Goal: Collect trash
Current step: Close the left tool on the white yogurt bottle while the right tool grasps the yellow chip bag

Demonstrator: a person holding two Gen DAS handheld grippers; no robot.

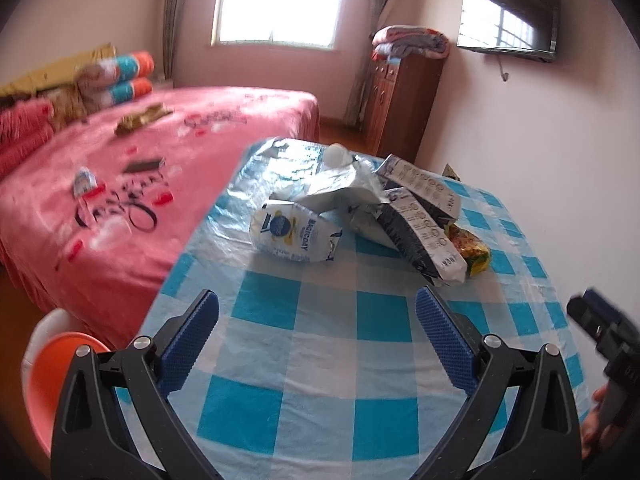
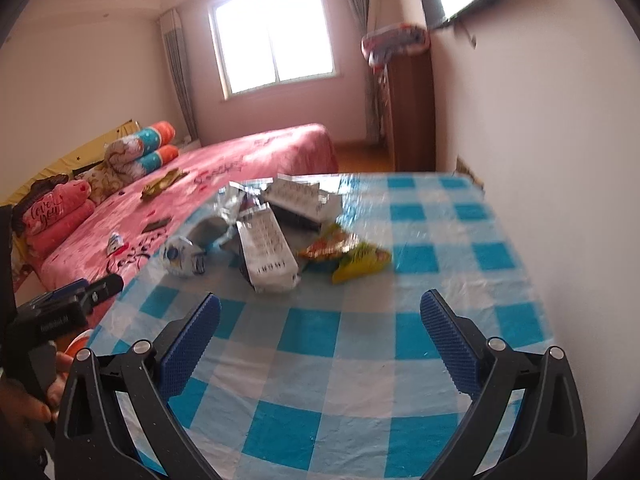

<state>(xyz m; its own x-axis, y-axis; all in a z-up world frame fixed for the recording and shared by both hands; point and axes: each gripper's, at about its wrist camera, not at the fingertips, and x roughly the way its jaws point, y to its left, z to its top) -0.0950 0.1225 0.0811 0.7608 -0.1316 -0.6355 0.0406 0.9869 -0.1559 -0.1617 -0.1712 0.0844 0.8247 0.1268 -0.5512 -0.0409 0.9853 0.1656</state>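
A heap of trash lies at the far part of the blue-and-white checked table (image 1: 320, 360): a white "Magic Day" pouch (image 1: 294, 234), a crumpled silver wrapper (image 1: 348, 188), two black-and-white packets (image 1: 420, 232), a yellow-orange snack bag (image 1: 472, 252) and a white round thing (image 1: 335, 155) behind. The right wrist view shows the pouch (image 2: 182, 258), the packets (image 2: 268, 254) and the snack bag (image 2: 348, 254). My left gripper (image 1: 318, 322) is open and empty, short of the pouch. My right gripper (image 2: 320, 324) is open and empty, short of the packets.
A bed with a pink cover (image 1: 120, 184) stands left of the table, with small items on it. An orange and white bin (image 1: 60, 368) stands at the table's near left corner. A white wall (image 2: 540, 140) runs along the table's right side. A wooden cabinet (image 1: 400, 108) is behind.
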